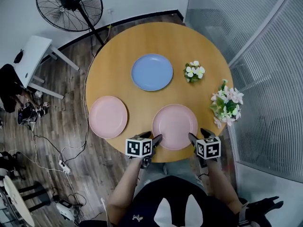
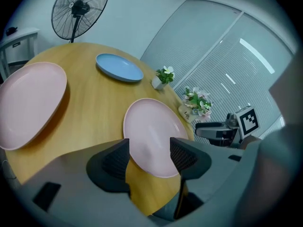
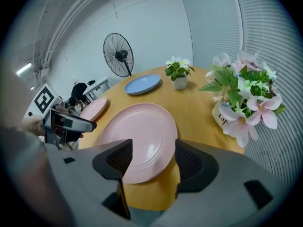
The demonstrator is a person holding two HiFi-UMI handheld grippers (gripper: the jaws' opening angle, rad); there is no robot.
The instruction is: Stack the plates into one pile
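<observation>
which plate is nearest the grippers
The pink plate between the left gripper and right gripper; the other pink plate and the blue plate lie farther off.

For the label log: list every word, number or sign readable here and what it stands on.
"Life": on the white pot of pink flowers, small but legible; the right gripper view shows only "Li".
Left marker cube, right marker cube: code patterns, no letters.
Nothing else readable.
</observation>
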